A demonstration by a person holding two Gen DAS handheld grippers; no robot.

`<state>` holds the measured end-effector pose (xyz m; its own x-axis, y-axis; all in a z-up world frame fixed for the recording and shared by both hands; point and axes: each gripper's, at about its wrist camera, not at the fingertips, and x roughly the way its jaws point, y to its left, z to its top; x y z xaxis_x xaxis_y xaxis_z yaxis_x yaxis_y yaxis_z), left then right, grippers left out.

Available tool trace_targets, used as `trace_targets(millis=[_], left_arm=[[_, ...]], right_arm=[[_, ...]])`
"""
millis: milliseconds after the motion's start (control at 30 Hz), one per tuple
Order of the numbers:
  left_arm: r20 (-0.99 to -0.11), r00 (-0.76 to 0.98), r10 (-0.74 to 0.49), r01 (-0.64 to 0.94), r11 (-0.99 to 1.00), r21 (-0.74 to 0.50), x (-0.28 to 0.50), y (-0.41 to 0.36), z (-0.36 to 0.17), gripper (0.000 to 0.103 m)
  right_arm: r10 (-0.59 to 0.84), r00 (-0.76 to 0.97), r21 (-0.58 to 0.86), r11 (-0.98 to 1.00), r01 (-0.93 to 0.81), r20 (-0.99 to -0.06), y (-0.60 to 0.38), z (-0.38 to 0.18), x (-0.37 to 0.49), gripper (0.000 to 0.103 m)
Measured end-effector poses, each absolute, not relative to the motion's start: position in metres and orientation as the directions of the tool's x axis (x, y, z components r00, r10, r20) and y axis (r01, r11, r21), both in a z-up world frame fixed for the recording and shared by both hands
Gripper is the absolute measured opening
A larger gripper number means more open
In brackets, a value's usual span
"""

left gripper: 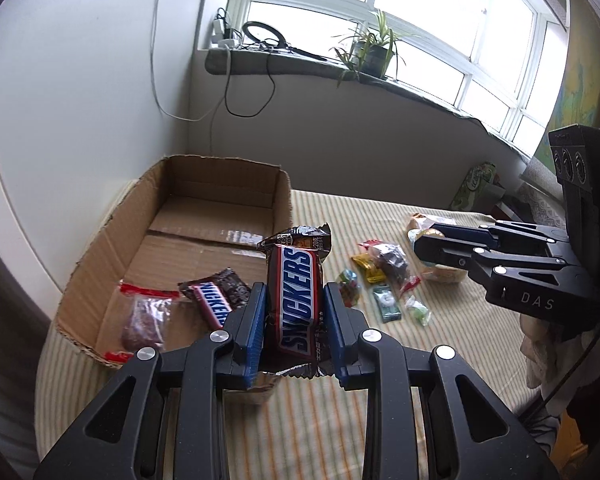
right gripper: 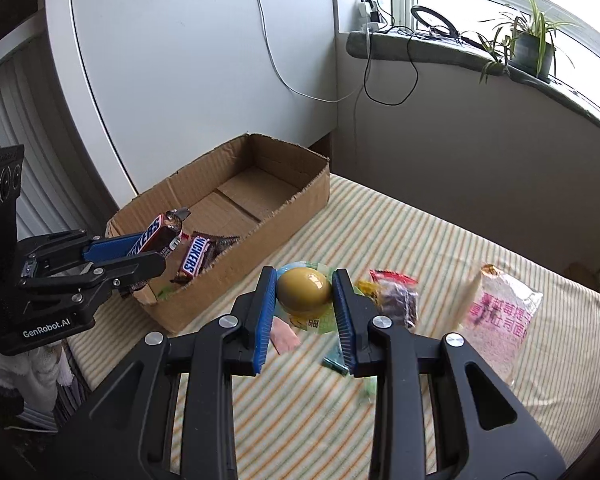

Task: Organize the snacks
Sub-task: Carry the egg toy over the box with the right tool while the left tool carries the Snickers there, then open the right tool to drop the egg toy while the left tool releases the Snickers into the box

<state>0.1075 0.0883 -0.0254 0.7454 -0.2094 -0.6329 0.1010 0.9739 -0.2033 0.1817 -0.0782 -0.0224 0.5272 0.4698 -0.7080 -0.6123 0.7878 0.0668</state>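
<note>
My left gripper [left gripper: 294,312] is shut on a Snickers bar [left gripper: 298,296], held up above the near right corner of the open cardboard box [left gripper: 204,200]. The same bar [right gripper: 154,236] shows in the right wrist view, over the box's near end. Inside the box lie another Snickers bar [left gripper: 216,298] and a clear packet with a red strip [left gripper: 146,316]. My right gripper [right gripper: 304,300] is shut on a packaged yellow-brown egg [right gripper: 304,290], lifted above the striped cloth. Several small sweets [left gripper: 380,280] and a pink-printed bag [right gripper: 498,320] lie on the cloth.
The striped cloth [right gripper: 380,232] covers the surface. A white cabinet wall [right gripper: 180,80] stands behind the box. A windowsill [left gripper: 300,64] holds cables and a potted plant [left gripper: 374,54]. A green packet [left gripper: 474,184] stands at the cloth's far edge.
</note>
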Motion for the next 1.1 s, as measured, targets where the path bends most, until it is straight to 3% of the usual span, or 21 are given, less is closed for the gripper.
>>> trace_targets(millis=[367, 933, 1000, 1100], left_arm=[[-0.644, 0.753, -0.136, 0.017, 0.982, -0.187, 0.125, 0.138, -0.03, 0.027], [-0.669, 0.736, -0.102, -0.038, 0.981, -0.191, 0.154, 0.169, -0.044, 0.027], [-0.671, 0.735, -0.101, -0.038, 0.981, -0.19, 0.155, 0.17, -0.045, 0.027], [-0.674, 0.733, -0.094, -0.046, 0.981, -0.187, 0.157, 0.17, -0.045, 0.031]], right_arm=[[0.491, 0.51, 0.057, 0.758, -0.65, -0.706, -0.009, -0.015, 0.211, 0.03], [0.476, 0.451, 0.069, 0.741, -0.668, -0.755, 0.055, -0.051, 0.259, 0.03], [0.48, 0.442, 0.078, 0.74, -0.668, -0.758, 0.055, -0.053, 0.26, 0.032], [0.485, 0.449, 0.079, 0.741, -0.667, -0.751, 0.054, -0.052, 0.259, 0.047]])
